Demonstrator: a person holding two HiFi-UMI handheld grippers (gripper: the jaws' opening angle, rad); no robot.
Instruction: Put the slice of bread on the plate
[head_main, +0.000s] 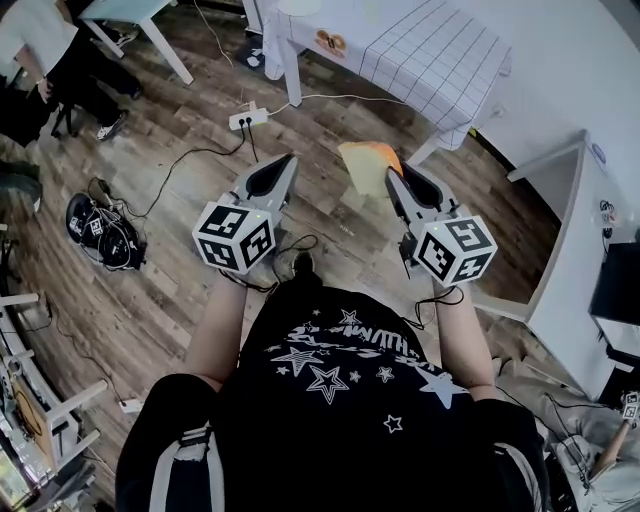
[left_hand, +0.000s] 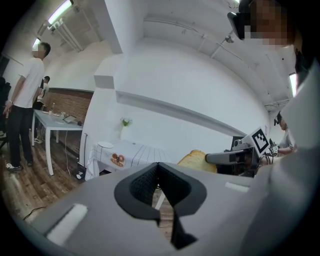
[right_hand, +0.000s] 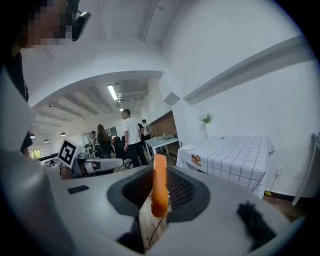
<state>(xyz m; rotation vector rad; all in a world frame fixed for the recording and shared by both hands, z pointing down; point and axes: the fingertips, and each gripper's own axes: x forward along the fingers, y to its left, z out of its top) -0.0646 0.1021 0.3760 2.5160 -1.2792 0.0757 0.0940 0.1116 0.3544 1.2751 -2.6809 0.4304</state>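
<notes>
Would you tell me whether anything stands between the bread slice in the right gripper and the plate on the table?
Nothing visible does. The bread slice, clamped in the right gripper, is held in the air. The plate sits near the table edge ahead, with only open floor between them.

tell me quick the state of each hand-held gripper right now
Left hand-held gripper: closed, nothing between the jaws.
Right hand-held gripper: closed on the bread.
</notes>
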